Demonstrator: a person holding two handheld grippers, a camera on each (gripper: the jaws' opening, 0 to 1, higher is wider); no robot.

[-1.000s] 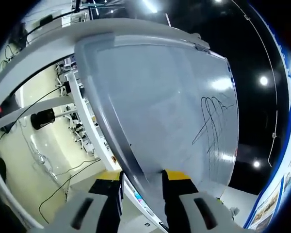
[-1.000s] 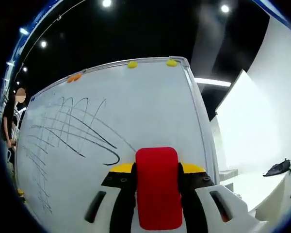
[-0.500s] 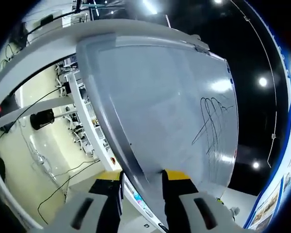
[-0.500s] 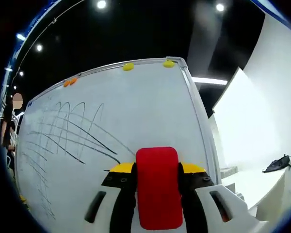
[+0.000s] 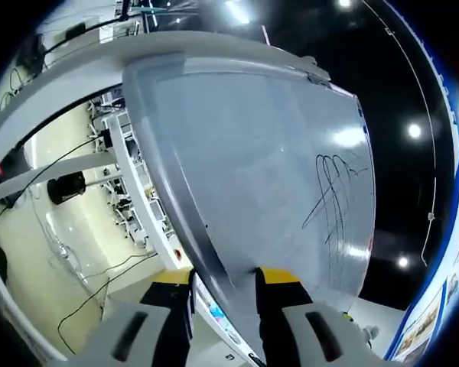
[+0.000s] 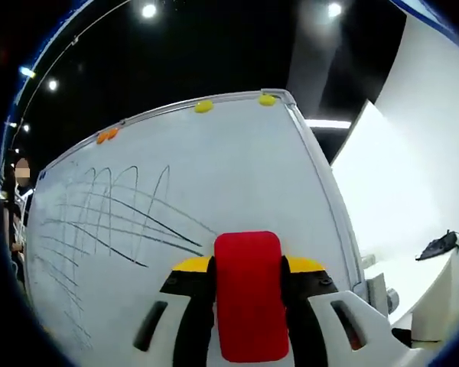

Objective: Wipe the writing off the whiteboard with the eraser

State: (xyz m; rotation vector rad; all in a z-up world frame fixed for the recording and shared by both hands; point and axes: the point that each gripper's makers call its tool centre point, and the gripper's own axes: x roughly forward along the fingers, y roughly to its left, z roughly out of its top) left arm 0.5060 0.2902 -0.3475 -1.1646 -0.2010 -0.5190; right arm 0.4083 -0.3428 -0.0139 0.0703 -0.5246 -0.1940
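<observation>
Red eraser (image 6: 249, 294) clamped in right tool (image 6: 249, 267), facing whiteboard (image 6: 214, 183).

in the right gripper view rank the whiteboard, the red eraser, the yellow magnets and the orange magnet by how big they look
1. Whiteboard, by far the largest.
2. Red eraser, but it sits right at the camera, so it looks bigger than it is.
3. Yellow magnets and orange magnet: all tiny and much alike, so I won't rank them.

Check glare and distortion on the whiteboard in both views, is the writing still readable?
Left gripper view: the whiteboard bows strongly under fisheye, with ceiling-light glare spots near the black scribble, which stays legible. Right gripper view: board evenly lit, no glare on the strokes; the red eraser looks sharp.
</observation>
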